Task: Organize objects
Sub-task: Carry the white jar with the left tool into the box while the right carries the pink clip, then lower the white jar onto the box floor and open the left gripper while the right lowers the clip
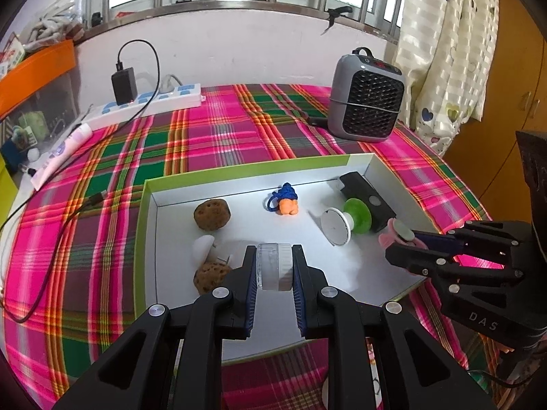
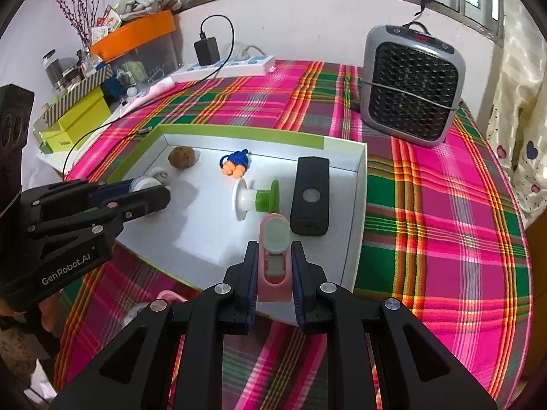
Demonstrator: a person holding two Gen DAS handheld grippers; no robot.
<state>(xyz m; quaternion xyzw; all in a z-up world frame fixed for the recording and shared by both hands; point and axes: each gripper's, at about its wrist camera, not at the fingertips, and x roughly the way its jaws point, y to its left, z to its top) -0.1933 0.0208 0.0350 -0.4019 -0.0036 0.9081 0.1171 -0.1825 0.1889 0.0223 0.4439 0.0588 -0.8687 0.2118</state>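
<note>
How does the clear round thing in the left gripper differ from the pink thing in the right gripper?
The clear disc is round, see-through and colourless; the pink clip is longer, opaque, with a pale green round pad on top. The disc sits in the left gripper, the clip in the right gripper. Both are clamped between blue-padded fingers over the white tray.

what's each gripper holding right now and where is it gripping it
Left gripper: clear round case, pinched across its flat faces. Right gripper: pink holder, gripped by its sides.
</note>
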